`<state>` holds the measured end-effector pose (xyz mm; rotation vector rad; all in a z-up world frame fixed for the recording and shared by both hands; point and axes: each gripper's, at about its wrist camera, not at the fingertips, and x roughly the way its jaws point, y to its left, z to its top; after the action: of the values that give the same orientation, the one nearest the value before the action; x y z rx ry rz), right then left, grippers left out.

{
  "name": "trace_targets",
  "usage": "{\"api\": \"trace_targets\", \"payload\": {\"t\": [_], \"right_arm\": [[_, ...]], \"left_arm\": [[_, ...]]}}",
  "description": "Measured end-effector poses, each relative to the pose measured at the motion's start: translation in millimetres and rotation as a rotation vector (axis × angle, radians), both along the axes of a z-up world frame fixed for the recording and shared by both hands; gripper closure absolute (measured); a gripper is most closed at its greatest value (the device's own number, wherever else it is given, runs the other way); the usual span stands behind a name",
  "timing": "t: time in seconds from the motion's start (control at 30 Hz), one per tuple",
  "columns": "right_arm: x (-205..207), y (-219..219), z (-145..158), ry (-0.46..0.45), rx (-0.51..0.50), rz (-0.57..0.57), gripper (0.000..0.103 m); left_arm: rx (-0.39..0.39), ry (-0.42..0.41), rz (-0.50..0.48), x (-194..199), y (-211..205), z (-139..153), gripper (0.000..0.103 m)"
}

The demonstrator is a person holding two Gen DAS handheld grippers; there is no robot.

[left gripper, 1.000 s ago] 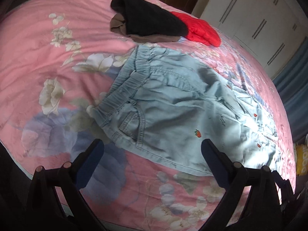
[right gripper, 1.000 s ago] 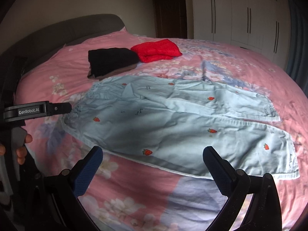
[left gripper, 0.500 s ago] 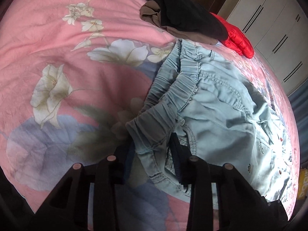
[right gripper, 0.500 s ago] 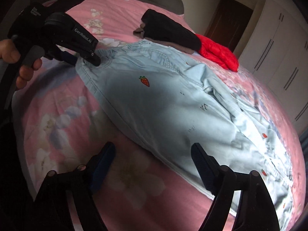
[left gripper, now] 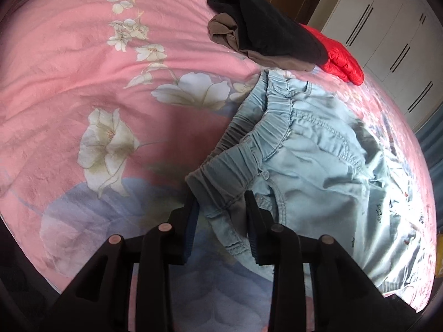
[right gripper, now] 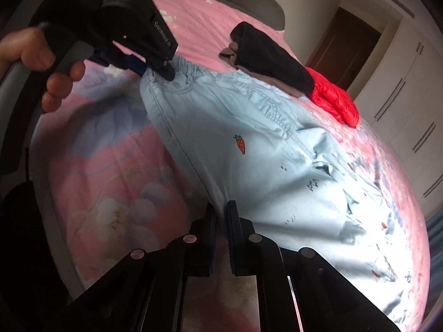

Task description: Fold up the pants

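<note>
Left claw (left gripper: 221,207) and right claw (right gripper: 220,215) both clamped, fingers nearly together.

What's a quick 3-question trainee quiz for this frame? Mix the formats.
1. True or false: the left tongs are shut on the waistband of the pants.
2. The right tongs grip the pants at: A) the near side edge B) a strawberry print C) nothing
3. What colour is the garment beside the black clothing?

Key: 1 true; 2 A; 3 red.
</note>
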<state>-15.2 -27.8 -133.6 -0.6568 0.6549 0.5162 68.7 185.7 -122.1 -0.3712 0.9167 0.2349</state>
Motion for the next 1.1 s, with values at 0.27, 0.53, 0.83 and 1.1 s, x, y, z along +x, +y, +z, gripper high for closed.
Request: {"api": "trace_targets", "payload": {"t": [0.27, 0.53, 0.83, 1.1], "right_arm": [[5, -71, 45, 0.197, 0.372, -0.034, 0.062], [63, -188, 43, 0.181, 0.398, -0.424, 0.062], [33, -305, 16, 0.217, 0.176, -0.636, 0.059], [62, -323, 67, 0.140, 0.209, -0.633, 0.051]], "left_arm": [[0.227, -0.145, -0.085, -15, -34, 45, 0.047], [0.299, -0.087, -0.369, 13, -112, 8, 0.045], [0.225, -0.035, -0.337, 8, -47, -7, 0.045], [0.241, -0.147, -0.304, 66, -43, 37, 0.019]]}}
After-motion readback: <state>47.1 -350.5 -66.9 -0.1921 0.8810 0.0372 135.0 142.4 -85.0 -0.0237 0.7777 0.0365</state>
